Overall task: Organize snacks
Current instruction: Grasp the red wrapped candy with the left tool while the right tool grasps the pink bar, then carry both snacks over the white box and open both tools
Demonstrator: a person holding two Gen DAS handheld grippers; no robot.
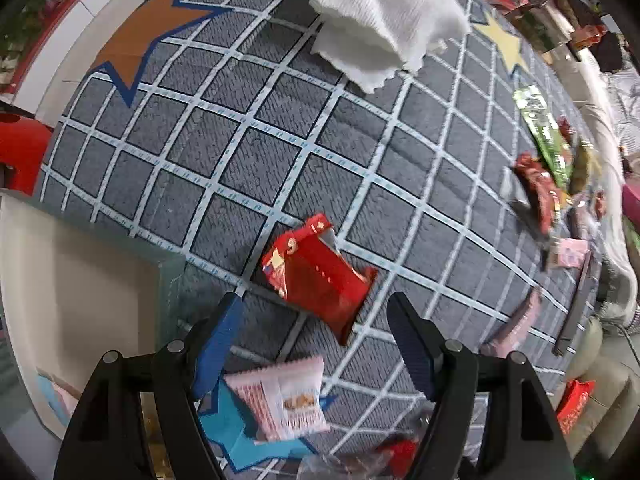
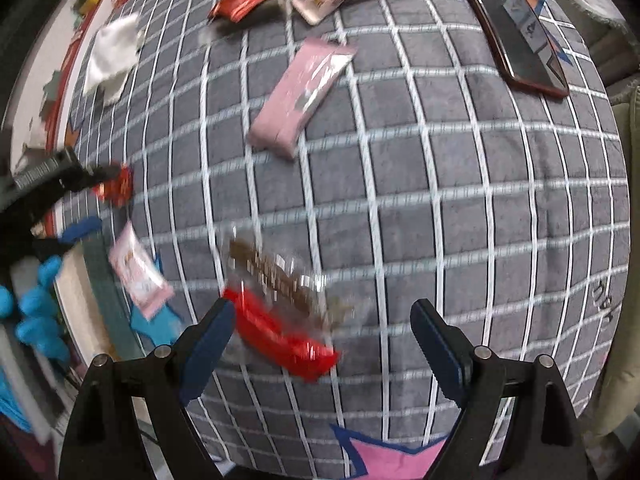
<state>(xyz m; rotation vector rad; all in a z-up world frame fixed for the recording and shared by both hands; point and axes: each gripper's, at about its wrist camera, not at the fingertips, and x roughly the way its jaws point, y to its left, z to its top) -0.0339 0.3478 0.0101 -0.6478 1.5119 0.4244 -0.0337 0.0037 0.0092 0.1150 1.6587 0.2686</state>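
1. The left gripper has jaws spread wide and holds nothing; the red snack packet lies on the grid mat just beyond its tips, long axis slanting across the gap.
2. The right gripper, wide and empty, sits further from that packet, over a blurred red bar.
3. The white cloth lies far beyond the packet.

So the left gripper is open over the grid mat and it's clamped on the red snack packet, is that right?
Not quite. In the left wrist view the left gripper is open over the grid mat, but the red snack packet lies loose on the mat, not clamped.
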